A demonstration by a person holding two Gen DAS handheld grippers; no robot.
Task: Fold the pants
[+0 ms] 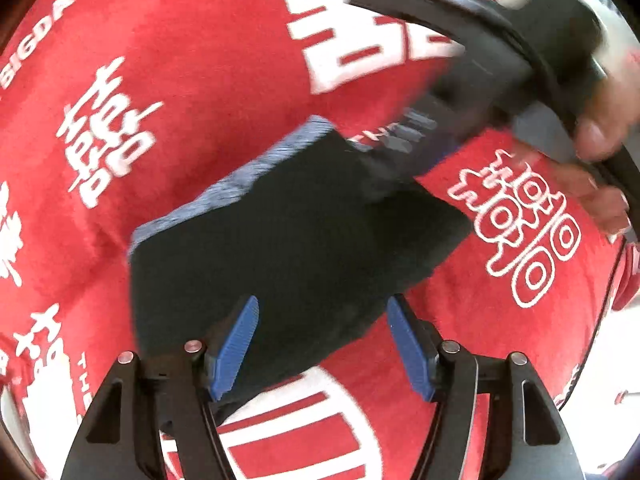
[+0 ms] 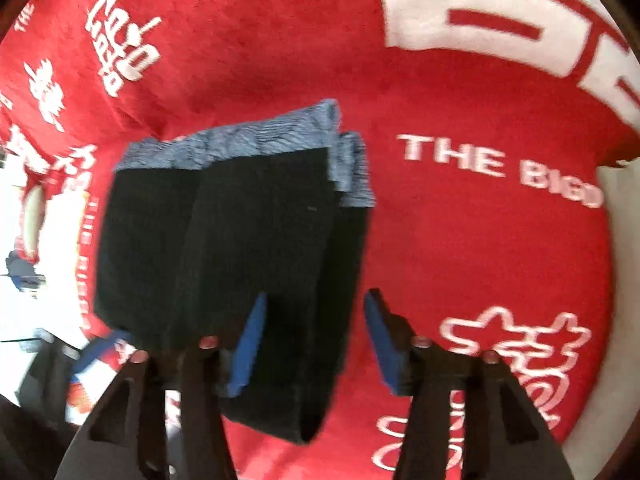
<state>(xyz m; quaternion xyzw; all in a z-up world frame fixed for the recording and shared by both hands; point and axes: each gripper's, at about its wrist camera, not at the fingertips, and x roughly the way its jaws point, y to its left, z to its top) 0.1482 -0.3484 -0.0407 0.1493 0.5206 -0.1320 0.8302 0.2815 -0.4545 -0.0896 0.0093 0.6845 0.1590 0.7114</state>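
My left gripper (image 1: pixel 322 344) has its blue ribbed fingers (image 1: pixel 236 346) spread wide, gripping nothing; the folded black pants with a grey-blue waistband (image 1: pixel 288 232) lie under them, reaching toward twelve o'clock. My right gripper (image 2: pixel 314 344) is equally wide and empty, the pants (image 2: pixel 240 240) beneath its left finger (image 2: pixel 248 348), toward eleven o'clock. All rests on a red cloth with white lettering (image 2: pixel 460 240).

Folded dark pants (image 2: pixel 256 248) lie on the red cloth (image 2: pixel 460 248) under the right gripper's (image 2: pixel 316 340) parted jaws.
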